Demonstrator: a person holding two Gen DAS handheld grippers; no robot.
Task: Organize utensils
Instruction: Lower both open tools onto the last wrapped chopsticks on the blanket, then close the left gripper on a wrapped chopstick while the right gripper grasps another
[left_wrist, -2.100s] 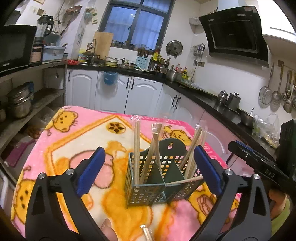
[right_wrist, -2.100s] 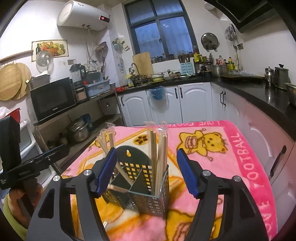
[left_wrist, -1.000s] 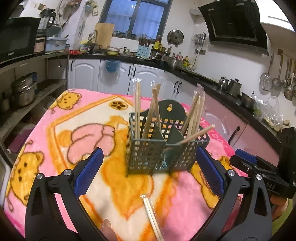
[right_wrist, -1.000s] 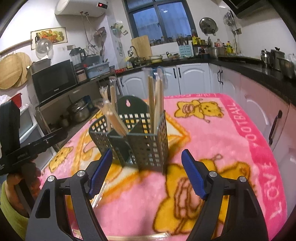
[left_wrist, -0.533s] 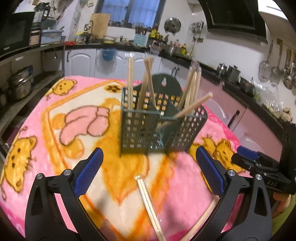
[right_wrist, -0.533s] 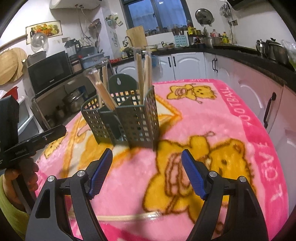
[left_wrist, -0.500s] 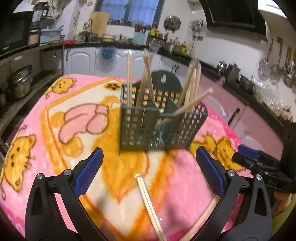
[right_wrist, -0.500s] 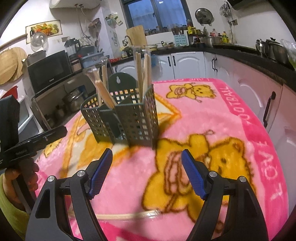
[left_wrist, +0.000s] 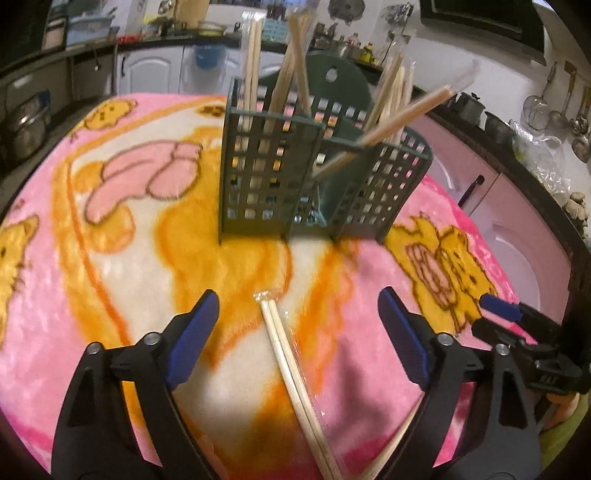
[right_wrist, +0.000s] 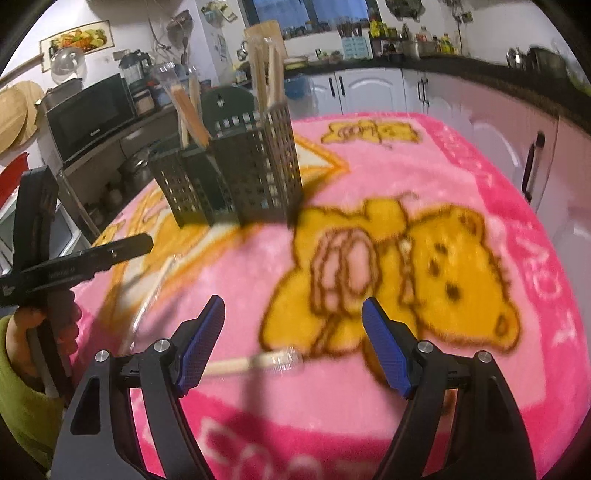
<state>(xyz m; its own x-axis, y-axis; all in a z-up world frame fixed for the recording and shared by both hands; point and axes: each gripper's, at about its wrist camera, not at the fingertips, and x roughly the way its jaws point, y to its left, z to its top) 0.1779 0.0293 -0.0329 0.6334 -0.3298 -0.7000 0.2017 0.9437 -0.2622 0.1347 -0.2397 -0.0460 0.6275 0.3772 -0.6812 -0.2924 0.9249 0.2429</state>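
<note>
A pink fleece blanket (left_wrist: 110, 258) printed with yellow bears covers the whole table. On it stands a dark green perforated utensil caddy (left_wrist: 273, 173) with several compartments, each holding wrapped wooden chopsticks that lean at different angles (one pair juts out sideways towards the right).

The left gripper (left_wrist: 297, 317) hangs low over the blanket, jaws spread wide but just lately closing in a little. A wrapped chopstick pair (left_wrist: 291, 365) lies flat on the blanket between the blue pads, touching neither. A second stick crosses near its lower end, by the right finger.

The right gripper (right_wrist: 293, 328) also has its jaws spread, nothing pinched. Just below its left pad lies another wrapped chopstick pair (right_wrist: 255, 363), crosswise, its clear wrapper tip reaching into the gap. In this view the caddy (right_wrist: 255, 181) stands well beyond.
</note>
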